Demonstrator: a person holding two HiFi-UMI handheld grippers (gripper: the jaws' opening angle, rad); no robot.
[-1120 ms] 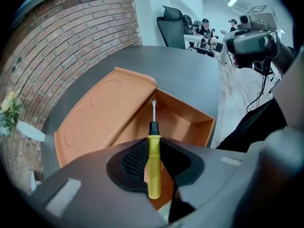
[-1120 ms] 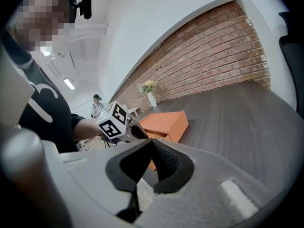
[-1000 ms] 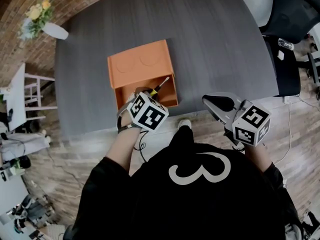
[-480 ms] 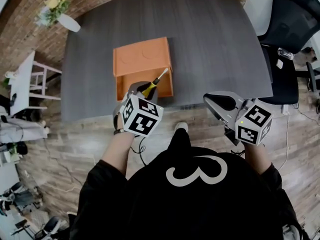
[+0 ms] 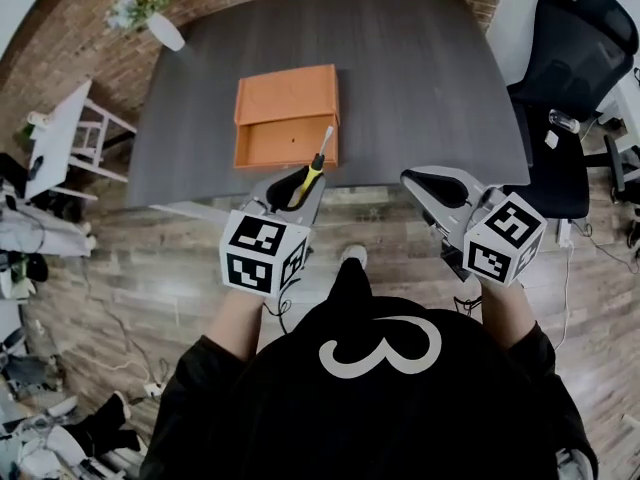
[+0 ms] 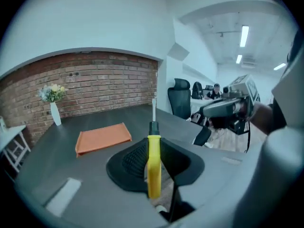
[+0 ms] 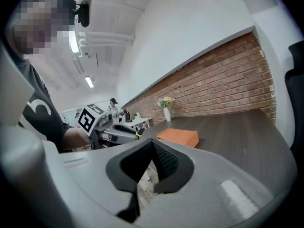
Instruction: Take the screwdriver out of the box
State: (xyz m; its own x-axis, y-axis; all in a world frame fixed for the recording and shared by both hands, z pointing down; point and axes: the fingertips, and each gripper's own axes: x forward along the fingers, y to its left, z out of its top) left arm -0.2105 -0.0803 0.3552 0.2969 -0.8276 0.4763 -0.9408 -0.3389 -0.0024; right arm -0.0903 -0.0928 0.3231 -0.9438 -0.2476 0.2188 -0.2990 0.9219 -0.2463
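Left tool point(image 5: 297, 190) pinching screwdriver point(image 5: 316, 164) by yellow handle, shaft jutting past its tips, orange box point(image 5: 287, 98) ahead, apart

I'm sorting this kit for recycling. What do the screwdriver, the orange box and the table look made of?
Screwdriver: smooth yellow and black handle, likely plastic; pale shaft, probably metal. Box: matte orange, flat thin walls, plastic or painted board, unclear. Table: dark grey matte top with streaky grain, wood or laminate.
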